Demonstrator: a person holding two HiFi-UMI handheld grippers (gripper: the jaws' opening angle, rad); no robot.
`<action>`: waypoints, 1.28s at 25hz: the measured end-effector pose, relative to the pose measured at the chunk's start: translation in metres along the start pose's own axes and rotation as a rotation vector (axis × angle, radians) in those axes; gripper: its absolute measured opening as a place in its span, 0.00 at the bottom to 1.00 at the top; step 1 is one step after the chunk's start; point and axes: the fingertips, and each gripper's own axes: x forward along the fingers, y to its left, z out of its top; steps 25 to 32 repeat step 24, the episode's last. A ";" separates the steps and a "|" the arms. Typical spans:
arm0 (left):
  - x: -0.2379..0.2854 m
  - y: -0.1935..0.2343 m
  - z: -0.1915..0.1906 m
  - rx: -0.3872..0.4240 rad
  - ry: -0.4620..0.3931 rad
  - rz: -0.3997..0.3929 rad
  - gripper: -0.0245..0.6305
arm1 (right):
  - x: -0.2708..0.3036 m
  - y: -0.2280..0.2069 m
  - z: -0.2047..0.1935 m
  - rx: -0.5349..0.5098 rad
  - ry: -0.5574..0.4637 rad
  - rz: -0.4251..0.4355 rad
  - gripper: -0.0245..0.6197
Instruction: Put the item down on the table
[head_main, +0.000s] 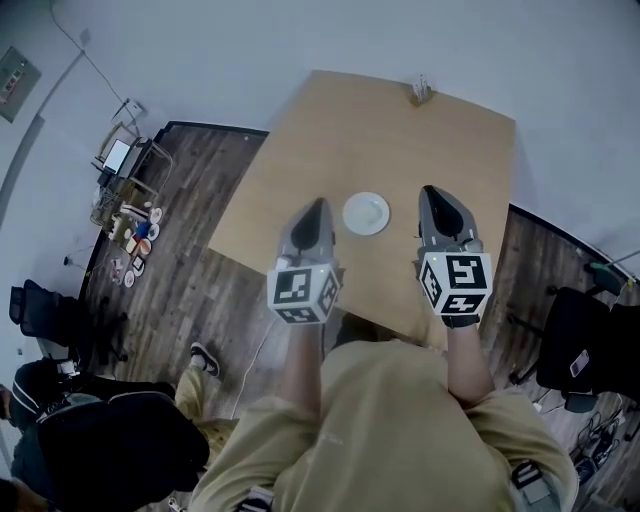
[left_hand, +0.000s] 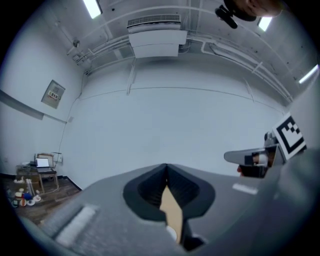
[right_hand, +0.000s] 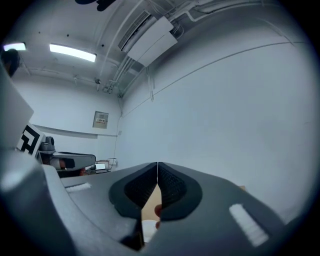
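I find the left tongs (head_main: 319, 204) and right tongs (head_main: 430, 191) clenched, empty. The round white plate (head_main: 366, 213) on the tan wooden bench (head_main: 385, 125) I judge light, stiff and brittle; take it by the rim.

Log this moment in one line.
left gripper: shut, empty | right gripper: shut, empty | white plate: on wooden table, untouched

Bare lab-like room: white walls (left_hand: 175, 120), ceiling air unit (left_hand: 157, 42), strip lights (right_hand: 72, 52), laptop cart (head_main: 118, 158).

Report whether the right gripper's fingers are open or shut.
Shut: the grey right gripper has its dark ribbed fingers touching at the tips, nothing between them.
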 end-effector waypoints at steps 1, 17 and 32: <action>-0.003 0.000 0.002 0.007 -0.004 0.005 0.04 | -0.002 0.000 0.000 -0.008 0.004 -0.004 0.05; -0.040 -0.008 0.005 0.027 -0.002 0.023 0.04 | -0.029 0.008 -0.015 -0.006 0.038 0.000 0.05; -0.049 -0.025 0.010 0.032 -0.018 -0.003 0.04 | -0.043 0.015 -0.013 -0.015 0.028 0.022 0.05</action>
